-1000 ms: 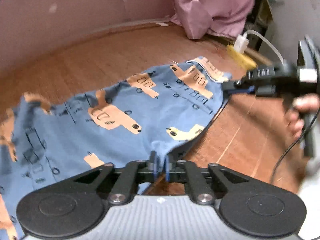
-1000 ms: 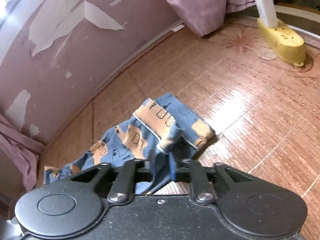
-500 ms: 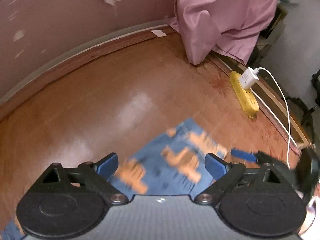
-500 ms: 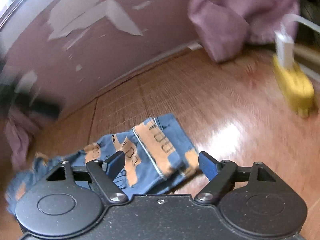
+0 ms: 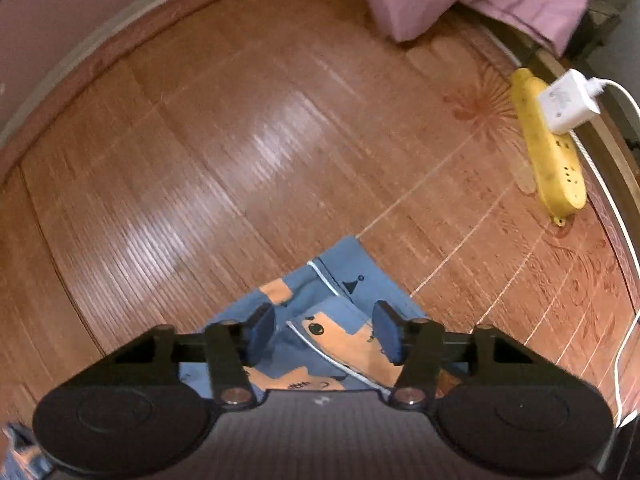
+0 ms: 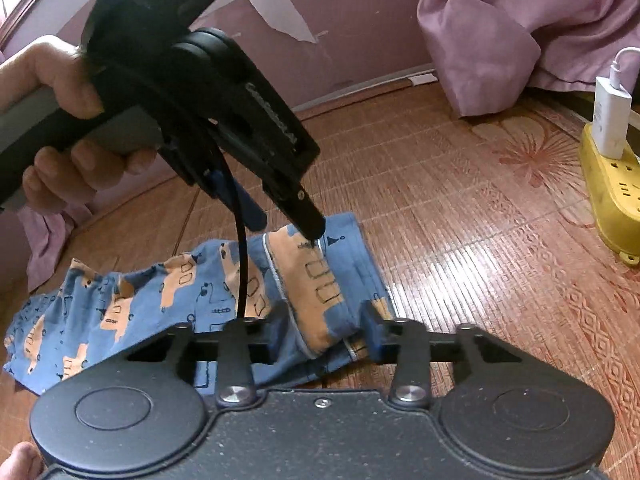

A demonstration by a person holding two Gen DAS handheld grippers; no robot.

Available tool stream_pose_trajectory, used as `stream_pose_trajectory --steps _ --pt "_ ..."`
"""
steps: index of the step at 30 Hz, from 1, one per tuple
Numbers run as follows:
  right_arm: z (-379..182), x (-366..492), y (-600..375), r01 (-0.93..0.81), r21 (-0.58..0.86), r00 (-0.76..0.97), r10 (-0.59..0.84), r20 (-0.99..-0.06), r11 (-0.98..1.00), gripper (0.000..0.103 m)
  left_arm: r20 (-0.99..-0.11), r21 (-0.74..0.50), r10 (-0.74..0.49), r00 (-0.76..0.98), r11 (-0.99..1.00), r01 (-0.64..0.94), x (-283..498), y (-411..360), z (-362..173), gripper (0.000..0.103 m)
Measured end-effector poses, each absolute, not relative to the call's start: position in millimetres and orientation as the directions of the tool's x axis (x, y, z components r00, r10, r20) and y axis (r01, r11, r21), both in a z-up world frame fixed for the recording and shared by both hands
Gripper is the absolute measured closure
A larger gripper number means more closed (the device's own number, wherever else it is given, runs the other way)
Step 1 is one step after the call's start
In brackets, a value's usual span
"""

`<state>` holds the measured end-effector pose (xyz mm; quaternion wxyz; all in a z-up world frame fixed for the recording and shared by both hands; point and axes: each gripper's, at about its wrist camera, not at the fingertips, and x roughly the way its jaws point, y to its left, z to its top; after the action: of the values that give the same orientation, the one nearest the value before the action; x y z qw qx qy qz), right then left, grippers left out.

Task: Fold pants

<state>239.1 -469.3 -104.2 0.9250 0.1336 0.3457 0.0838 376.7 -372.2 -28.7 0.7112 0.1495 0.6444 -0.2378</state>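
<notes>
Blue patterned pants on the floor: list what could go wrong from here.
1. The left gripper tips sit at the folded edge of the blue patterned pants; lifting could undo the fold.
2. Its black cable drapes over the cloth and may drag it.
3. The open right gripper straddles the fold and could snag it.

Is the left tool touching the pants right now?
Touching. In the right wrist view, one black finger of the left tool presses its tip onto the pants at the folded edge.
</notes>
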Motion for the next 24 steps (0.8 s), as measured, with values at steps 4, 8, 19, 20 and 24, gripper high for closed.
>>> stream_pose_trajectory --steps 4,8,19,20,24 --pt "-102 237 -467 -0.066 0.286 0.752 0.236 -0.616 0.956 0.094 -0.987 -0.094 -0.147 0.066 0.859 0.502 375 -371 -26 0.089" --pt "-97 231 -462 -0.099 0.273 0.758 0.251 -0.603 0.957 0.096 -0.978 -0.115 -0.187 0.095 0.859 0.499 370 -366 -18 0.092" --pt "-81 217 -458 -0.106 0.215 0.807 0.21 -0.551 0.971 0.097 -0.862 -0.227 -0.413 0.295 0.833 0.504 336 -336 15 0.093" --pt "-82 217 -459 -0.096 0.208 0.807 0.199 -0.556 0.973 0.097 -0.851 -0.236 -0.426 0.307 0.833 0.5 334 -339 15 0.093" --pt "-86 218 -466 -0.053 0.212 0.797 0.169 -0.58 0.976 0.098 -0.839 -0.259 -0.433 0.331 0.851 0.457 335 -354 6 0.093"
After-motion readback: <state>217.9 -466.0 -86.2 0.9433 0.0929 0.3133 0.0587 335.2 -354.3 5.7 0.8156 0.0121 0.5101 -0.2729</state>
